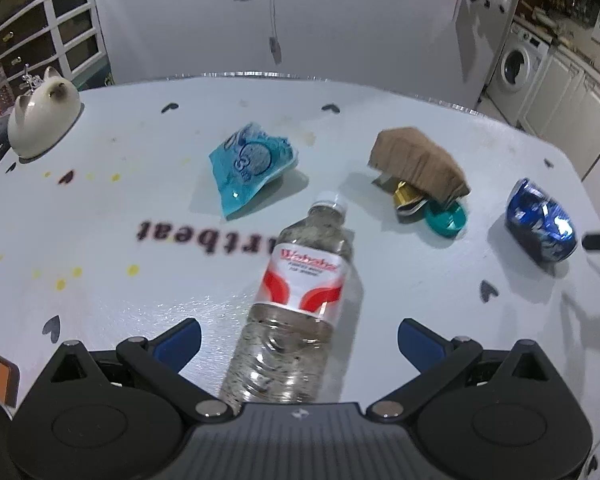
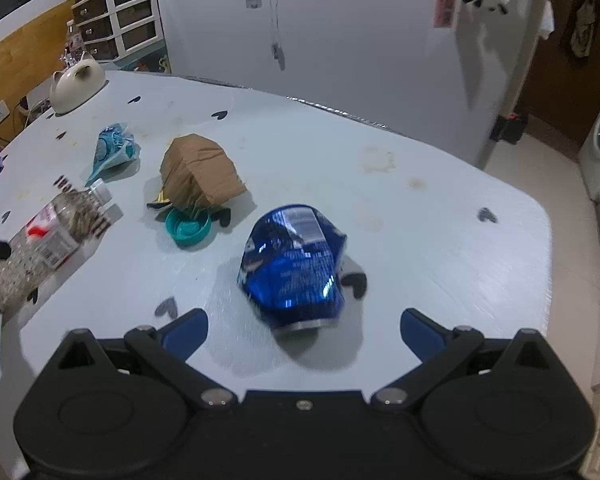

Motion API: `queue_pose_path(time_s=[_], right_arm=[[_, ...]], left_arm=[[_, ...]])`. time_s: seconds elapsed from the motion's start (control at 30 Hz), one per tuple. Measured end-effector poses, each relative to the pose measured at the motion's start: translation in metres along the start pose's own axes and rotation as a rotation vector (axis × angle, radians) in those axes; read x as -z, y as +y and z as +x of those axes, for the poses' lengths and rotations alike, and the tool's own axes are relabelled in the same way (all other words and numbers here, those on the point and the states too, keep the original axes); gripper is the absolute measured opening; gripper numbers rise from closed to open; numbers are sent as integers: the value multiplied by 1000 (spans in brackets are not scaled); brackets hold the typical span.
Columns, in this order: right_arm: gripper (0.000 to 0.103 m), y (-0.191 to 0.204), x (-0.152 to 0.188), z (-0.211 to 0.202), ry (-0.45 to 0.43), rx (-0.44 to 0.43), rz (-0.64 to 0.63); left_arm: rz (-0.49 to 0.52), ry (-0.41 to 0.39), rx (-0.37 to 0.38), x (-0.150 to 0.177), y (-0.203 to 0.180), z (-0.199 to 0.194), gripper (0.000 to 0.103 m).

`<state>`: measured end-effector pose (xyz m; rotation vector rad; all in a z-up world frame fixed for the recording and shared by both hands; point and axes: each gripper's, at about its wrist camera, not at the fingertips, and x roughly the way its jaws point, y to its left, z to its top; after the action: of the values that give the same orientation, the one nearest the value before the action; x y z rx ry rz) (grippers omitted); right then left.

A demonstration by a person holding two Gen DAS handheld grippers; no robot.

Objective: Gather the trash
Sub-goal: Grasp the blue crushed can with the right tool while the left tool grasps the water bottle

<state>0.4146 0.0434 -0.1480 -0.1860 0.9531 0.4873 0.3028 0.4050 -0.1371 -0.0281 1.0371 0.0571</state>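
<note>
A clear plastic bottle (image 1: 296, 304) with a red and white label lies on the white table, its base between the open jaws of my left gripper (image 1: 299, 338). It also shows in the right wrist view (image 2: 48, 240). A crushed blue can (image 2: 296, 268) lies just ahead of my open right gripper (image 2: 303, 330), its lower end level with the fingertips; it shows in the left wrist view (image 1: 542, 222) too. A blue wrapper (image 1: 250, 166), a crumpled brown paper bag (image 1: 418, 164) and a teal lid (image 1: 446, 218) lie further back.
A white cat-shaped ceramic holder (image 1: 40, 114) stands at the table's far left corner. The table's right edge (image 2: 546, 240) drops to a tiled floor with a washing machine (image 1: 518, 64) beyond. A white wall stands behind the table.
</note>
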Motion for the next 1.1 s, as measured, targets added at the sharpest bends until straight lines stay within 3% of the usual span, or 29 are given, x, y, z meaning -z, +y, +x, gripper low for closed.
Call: queue_pose_path(time_s=[0.1,0.2,0.3,0.43,0.53,0.67,0.8,0.97,1.03,1.1], right_arm=[[103,-7,-14,22,15,-46,10],[92,-17,-27,43,32,-126,31],[87,-28,-38,65,64,-165,62],[70,-38,-41,90,126,-235,152],[60,-26,-40,90,133,-306,144],[58,5,-39,80,163,-346,40],[57,34,-31,67,203,-453,-27],[57,63,-12,54,252,-558,-63],[57,71,-4,52,269,-572,-74],[57,77,1,51,283,-588,-71]], left_arm=[[14,31,6,-2,6,10,102],[27,53,14,-3,10,17,102],[30,73,20,-5,15,24,101],[17,86,44,-7,19,30,99],[17,97,47,-9,22,36,98],[19,110,68,-11,24,42,97],[30,135,90,-12,24,49,90],[50,165,108,-15,23,59,80],[64,178,119,-17,21,62,67],[74,189,113,-17,17,63,64]])
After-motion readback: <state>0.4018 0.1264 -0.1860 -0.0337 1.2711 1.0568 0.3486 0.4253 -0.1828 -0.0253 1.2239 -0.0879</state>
